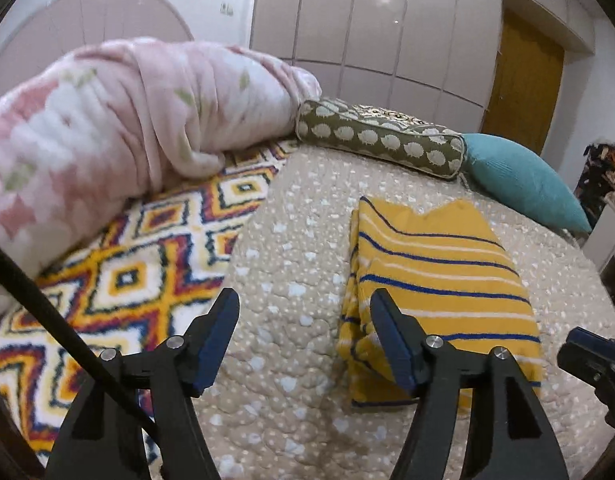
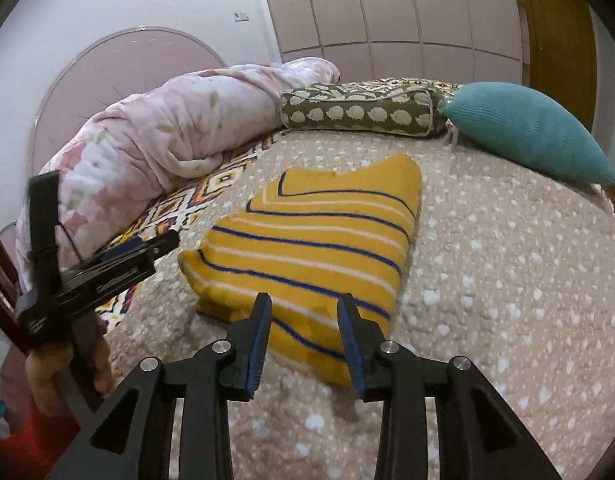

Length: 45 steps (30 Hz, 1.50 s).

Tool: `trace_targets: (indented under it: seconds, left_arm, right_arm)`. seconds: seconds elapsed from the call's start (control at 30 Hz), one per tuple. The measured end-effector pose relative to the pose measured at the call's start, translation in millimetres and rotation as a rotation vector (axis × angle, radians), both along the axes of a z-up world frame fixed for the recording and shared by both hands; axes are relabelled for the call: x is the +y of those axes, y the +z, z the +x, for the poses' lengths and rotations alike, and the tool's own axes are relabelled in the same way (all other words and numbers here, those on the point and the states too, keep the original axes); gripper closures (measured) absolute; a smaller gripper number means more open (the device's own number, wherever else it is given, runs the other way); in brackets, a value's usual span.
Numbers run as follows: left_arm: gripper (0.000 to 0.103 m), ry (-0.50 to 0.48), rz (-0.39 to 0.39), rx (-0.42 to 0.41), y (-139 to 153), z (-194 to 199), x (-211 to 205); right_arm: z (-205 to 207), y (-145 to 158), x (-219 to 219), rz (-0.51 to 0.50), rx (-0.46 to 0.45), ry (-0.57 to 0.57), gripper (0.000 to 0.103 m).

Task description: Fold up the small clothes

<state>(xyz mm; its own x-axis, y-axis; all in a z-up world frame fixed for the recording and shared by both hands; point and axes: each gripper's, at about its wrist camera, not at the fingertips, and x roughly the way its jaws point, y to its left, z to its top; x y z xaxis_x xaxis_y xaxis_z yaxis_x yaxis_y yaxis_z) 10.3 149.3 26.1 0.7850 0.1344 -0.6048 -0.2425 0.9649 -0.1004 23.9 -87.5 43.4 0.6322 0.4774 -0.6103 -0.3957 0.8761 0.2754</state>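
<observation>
A yellow garment [image 1: 439,272] with blue and white stripes lies folded into a compact pad on the beige quilt [image 1: 291,240]. My left gripper [image 1: 305,300] stands open above the quilt at the garment's left edge; its right finger overlaps that edge in the view and nothing sits between the pads. In the right wrist view the same garment [image 2: 319,240] lies ahead. My right gripper [image 2: 305,300] is open over its near corner, with striped cloth showing in the gap but not pinched. The left gripper [image 2: 167,242] appears at the left, held by a hand [image 2: 47,376].
A rolled pink blanket [image 1: 119,120] lies on a bright patterned throw [image 1: 147,248] to the left. A hedgehog-print bolster [image 1: 383,140] and a teal cushion [image 1: 523,180] line the bed's far side. Wardrobe doors [image 1: 371,20] and a wooden door [image 1: 523,80] stand behind.
</observation>
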Motion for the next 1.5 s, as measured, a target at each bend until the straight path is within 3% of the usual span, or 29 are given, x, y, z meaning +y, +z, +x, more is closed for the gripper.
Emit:
trace_targets:
  seconds: [0.27, 1.27, 1.4, 1.5]
  left_arm:
    - [0.036, -0.025, -0.008, 0.008, 0.8, 0.8, -0.4]
    - [0.036, -0.062, -0.048, 0.093, -18.2, 15.1, 0.2]
    - [0.035, -0.073, -0.102, 0.095, -19.9, 17.2, 7.8]
    - [0.029, -0.090, -0.227, 0.093, -23.9, 21.5, 22.0]
  right_arm:
    - [9.8, -14.5, 7.9, -0.008, 0.039, 0.003, 0.064]
    - [11.1, -22.6, -2.5, 0.026, 0.078, -0.029, 0.050]
    - [10.3, -17.5, -11.7, 0.052, 0.059, -0.048, 0.050]
    - [15.5, -12.1, -32.8, 0.121, 0.049, -0.088, 0.036]
